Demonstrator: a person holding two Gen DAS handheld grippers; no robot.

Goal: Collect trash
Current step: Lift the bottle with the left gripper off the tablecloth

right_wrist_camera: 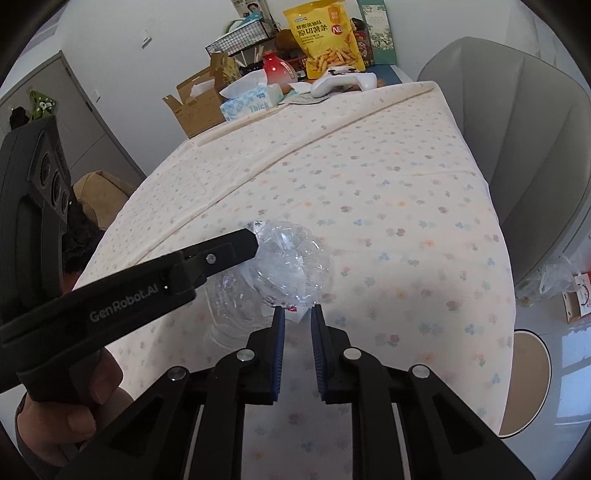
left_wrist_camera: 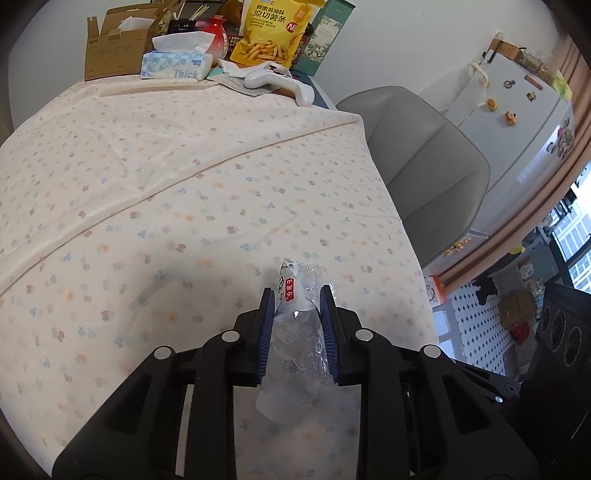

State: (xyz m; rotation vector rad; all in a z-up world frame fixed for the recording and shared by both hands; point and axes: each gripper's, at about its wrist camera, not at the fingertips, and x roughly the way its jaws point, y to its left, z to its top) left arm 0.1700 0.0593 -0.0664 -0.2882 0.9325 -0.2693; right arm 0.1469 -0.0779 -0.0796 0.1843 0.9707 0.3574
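Observation:
A crushed clear plastic bottle with a white and red label sits between the blue pads of my left gripper, which is shut on it above the floral tablecloth. In the right wrist view the same bottle hangs from the left gripper's fingers, which come in from the left. My right gripper is just below the bottle, jaws a little apart, with the bottle's lower edge at its fingertips. I cannot tell whether it touches the bottle.
At the table's far end stand a cardboard box, a tissue pack, a yellow snack bag and a white game controller. A grey chair stands at the table's right side.

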